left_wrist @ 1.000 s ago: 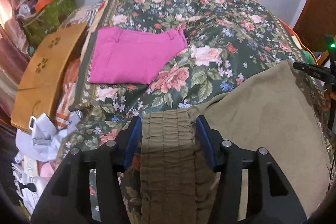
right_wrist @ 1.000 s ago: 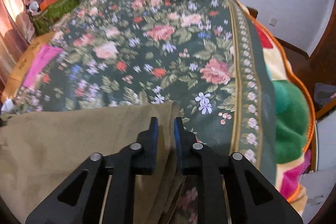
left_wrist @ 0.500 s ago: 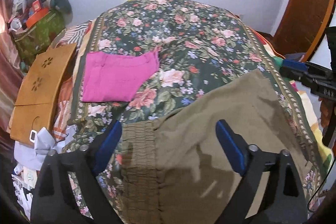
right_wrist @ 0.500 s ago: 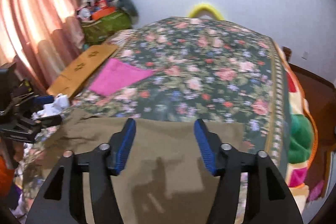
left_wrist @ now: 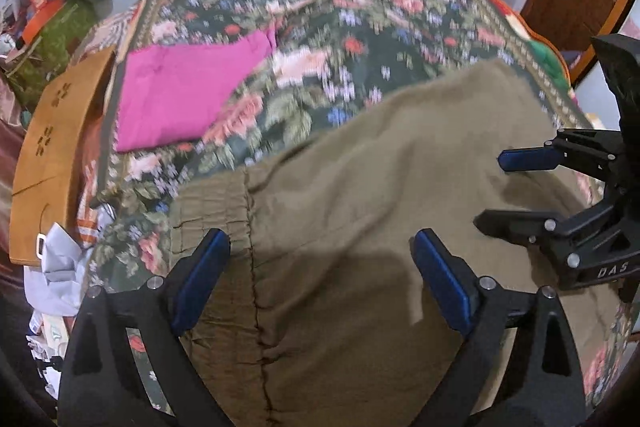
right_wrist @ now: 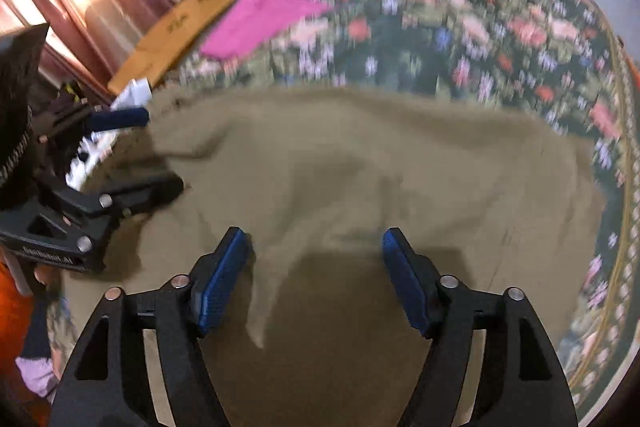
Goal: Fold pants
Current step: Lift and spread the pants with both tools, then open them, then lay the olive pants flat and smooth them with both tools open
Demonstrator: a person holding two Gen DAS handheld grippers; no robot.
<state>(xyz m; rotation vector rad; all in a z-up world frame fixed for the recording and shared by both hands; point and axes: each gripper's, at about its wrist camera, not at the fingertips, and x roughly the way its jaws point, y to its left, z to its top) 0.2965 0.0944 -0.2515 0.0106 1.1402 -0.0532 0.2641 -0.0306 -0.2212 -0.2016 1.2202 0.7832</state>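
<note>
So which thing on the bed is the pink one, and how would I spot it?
Look at the big bed with the dark flowery blanket. Near its far left side, beside a light brown wooden board, lies the pink folded cloth. It is plain bright pink and flat, unlike the larger olive-brown pants spread nearer the grippers.

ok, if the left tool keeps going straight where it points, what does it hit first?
Most likely the olive pants. The left tool is open, angled down, with only that fabric lying flat on the floral bedspread between and ahead of its fingers. Depth is unclear, but nothing else sits in the way.
</note>
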